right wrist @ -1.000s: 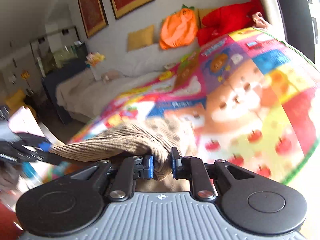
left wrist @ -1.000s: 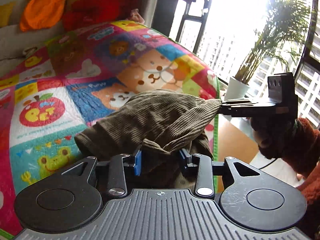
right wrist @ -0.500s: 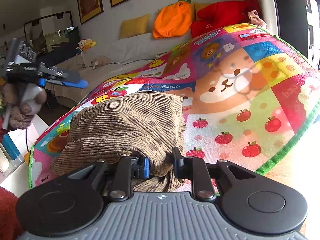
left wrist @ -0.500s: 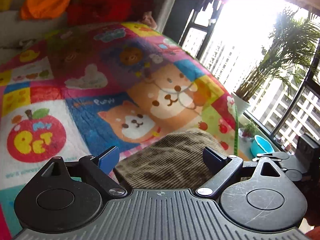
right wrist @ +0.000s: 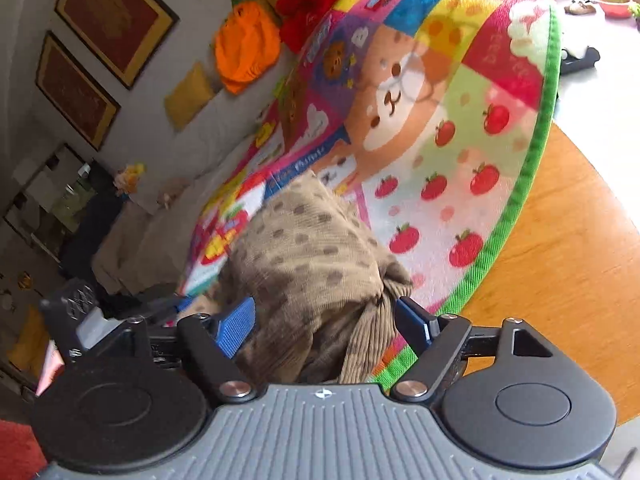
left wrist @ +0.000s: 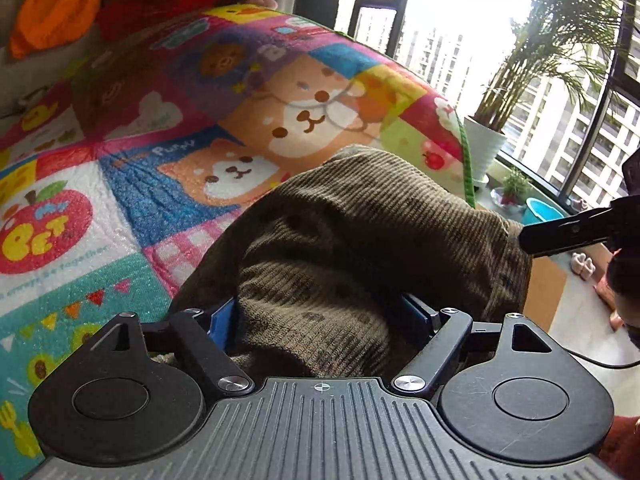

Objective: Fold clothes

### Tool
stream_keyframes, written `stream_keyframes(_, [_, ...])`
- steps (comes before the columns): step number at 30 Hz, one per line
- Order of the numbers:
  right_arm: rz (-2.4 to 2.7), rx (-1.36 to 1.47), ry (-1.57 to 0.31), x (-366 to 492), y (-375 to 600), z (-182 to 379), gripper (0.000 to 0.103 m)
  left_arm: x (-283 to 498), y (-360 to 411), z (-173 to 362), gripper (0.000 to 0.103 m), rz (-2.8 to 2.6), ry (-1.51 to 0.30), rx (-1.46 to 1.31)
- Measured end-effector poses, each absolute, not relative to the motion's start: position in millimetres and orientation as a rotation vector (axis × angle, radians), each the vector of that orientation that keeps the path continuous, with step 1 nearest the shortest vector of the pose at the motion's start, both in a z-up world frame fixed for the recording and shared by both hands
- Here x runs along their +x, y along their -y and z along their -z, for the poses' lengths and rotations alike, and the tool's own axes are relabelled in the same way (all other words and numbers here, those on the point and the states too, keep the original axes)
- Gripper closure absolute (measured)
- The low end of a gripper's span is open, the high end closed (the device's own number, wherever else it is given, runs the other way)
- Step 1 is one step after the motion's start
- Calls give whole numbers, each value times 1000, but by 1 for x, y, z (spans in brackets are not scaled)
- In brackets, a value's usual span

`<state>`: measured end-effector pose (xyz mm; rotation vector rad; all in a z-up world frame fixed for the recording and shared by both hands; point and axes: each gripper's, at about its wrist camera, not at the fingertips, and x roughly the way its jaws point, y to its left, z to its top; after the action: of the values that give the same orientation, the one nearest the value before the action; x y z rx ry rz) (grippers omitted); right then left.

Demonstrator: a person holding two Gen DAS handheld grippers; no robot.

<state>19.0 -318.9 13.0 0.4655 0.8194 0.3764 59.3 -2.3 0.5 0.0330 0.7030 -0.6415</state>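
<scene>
A brown dotted corduroy garment (left wrist: 360,220) lies bunched on a colourful animal-print mat (left wrist: 120,200), near the mat's green-edged corner. My left gripper (left wrist: 320,312) straddles the near fold with its jaws wide and closing; cloth fills the gap but is not pinched. In the right wrist view the same garment (right wrist: 304,256) sits between the spread blue pads of my right gripper (right wrist: 324,324), whose jaws are opening off it. One of the right gripper's fingers (left wrist: 572,232) reaches the pile's far right edge.
The mat (right wrist: 440,140) covers a wooden floor (right wrist: 560,240). A white potted palm (left wrist: 484,144) and a blue bowl (left wrist: 544,210) stand by the window. An orange cushion (right wrist: 246,52), a yellow cushion (right wrist: 188,96) and framed pictures (right wrist: 116,16) line the back wall.
Both grippers let go of the lifted garment, which dropped onto the mat. The left jaws opened wide and came down over the pile. The right gripper rolled and opened.
</scene>
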Motion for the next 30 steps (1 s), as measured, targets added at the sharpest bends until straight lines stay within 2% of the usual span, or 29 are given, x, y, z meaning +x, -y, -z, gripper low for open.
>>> stream_keyframes(2, [-334, 379, -855, 25, 302, 1, 25, 59, -2, 2, 17, 646, -704, 10])
stream_keyframes(4, [-357, 375, -843, 33, 294, 13, 31, 60, -7, 3, 17, 648, -704, -17])
stream_keyframes(5, [-372, 366, -838, 38, 289, 16, 40, 61, -10, 3, 18, 645, -702, -29])
stream_keyframes(8, [-428, 298, -804, 62, 273, 15, 49, 67, -19, 4, 18, 611, -687, -47])
stream_keyframes(17, [-460, 131, -688, 180, 227, -3, 51, 107, -56, -2, 19, 462, -651, -183])
stream_keyframes(21, [-400, 46, -635, 216, 221, -12, 51, 121, -54, -11, 23, 466, -631, -220])
stream_keyframes(26, [-289, -19, -634, 213, 246, -13, 51, 87, -27, -14, 20, 662, -614, -169])
stream_keyframes(30, [-240, -122, -600, 175, 267, -13, 51, 55, -23, -17, 15, 800, -605, -176])
